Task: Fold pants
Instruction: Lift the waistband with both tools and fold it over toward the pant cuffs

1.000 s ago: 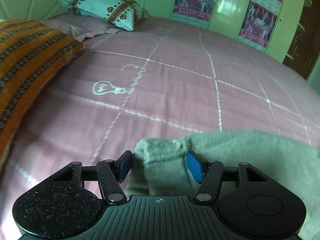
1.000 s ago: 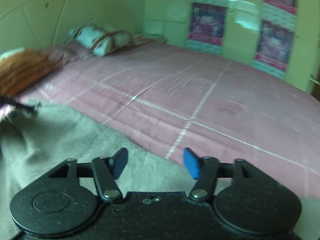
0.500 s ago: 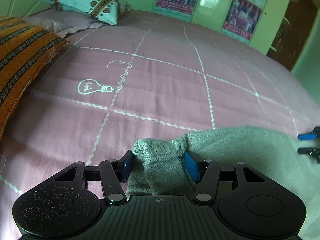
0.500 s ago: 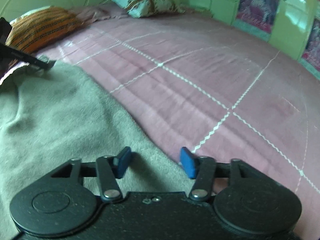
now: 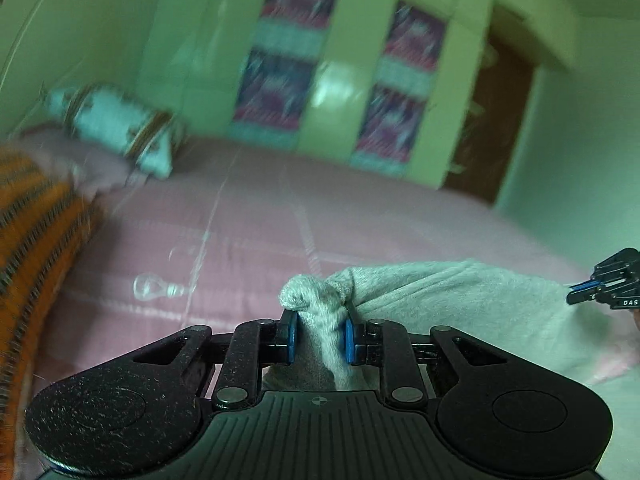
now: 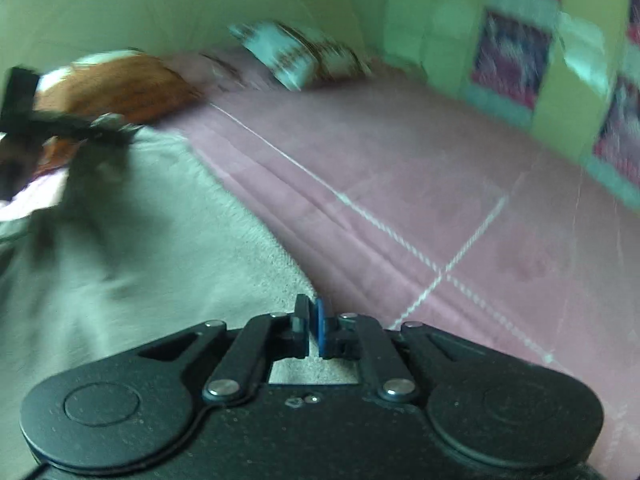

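Observation:
Grey pants (image 5: 460,296) lie on the pink bed (image 5: 248,232), their near edge raised between the two grippers. My left gripper (image 5: 318,330) is shut on a bunched corner of the grey cloth, which bulges out above the blue pads. At the right border of the left wrist view my right gripper (image 5: 600,290) holds the other end of that edge. Seen from its own wrist, the right gripper (image 6: 313,322) has its pads pressed together right at the pants' (image 6: 160,248) edge. The left gripper (image 6: 92,130) is a dark blur at the upper left there.
An orange striped blanket (image 5: 32,224) lies along the bed's left side, with a patterned pillow (image 5: 116,128) behind it. A green wardrobe with posters (image 5: 280,80) and a brown door (image 5: 492,128) stand past the bed. Pink sheet stretches ahead of the pants.
Both grippers have gone from open to shut on the pants' edge. Both have risen with the cloth, and the views have tipped up toward the wardrobe and blurred.

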Demonstrator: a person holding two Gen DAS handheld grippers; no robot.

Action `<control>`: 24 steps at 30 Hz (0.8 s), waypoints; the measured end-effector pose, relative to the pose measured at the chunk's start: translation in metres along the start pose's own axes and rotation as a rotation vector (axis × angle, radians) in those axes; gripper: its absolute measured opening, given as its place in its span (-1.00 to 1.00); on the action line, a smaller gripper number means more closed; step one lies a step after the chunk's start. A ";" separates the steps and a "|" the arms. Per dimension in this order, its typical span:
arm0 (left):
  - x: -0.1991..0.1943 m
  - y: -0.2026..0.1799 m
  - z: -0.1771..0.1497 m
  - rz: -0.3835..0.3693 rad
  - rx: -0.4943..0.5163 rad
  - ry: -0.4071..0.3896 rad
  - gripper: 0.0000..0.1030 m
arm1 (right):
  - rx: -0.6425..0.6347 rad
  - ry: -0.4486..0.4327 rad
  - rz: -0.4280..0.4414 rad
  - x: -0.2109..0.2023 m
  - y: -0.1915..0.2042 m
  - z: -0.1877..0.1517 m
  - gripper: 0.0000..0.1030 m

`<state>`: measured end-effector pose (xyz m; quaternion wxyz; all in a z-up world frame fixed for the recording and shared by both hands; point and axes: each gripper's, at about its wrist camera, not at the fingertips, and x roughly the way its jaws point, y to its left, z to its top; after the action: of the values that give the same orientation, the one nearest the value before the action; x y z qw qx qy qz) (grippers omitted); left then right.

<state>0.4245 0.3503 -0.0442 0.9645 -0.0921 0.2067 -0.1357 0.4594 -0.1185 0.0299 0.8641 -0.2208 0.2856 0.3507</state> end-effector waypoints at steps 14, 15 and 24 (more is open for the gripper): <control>-0.206 -0.072 -0.166 0.267 -0.289 0.126 0.30 | -0.005 -0.008 -0.058 -0.145 0.196 -0.159 -0.58; -0.218 -0.080 -0.172 0.280 -0.339 0.102 0.30 | 0.060 -0.010 -0.068 -0.143 0.190 -0.159 -0.58; -0.193 -0.104 -0.165 0.209 -0.652 0.020 0.30 | 0.821 -0.139 -0.105 -0.126 0.100 -0.166 -0.11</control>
<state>0.1624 0.2897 -0.0956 0.8910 -0.3727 0.2569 0.0360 0.2561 -0.2097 -0.0291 0.9144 0.1517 0.3308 0.1774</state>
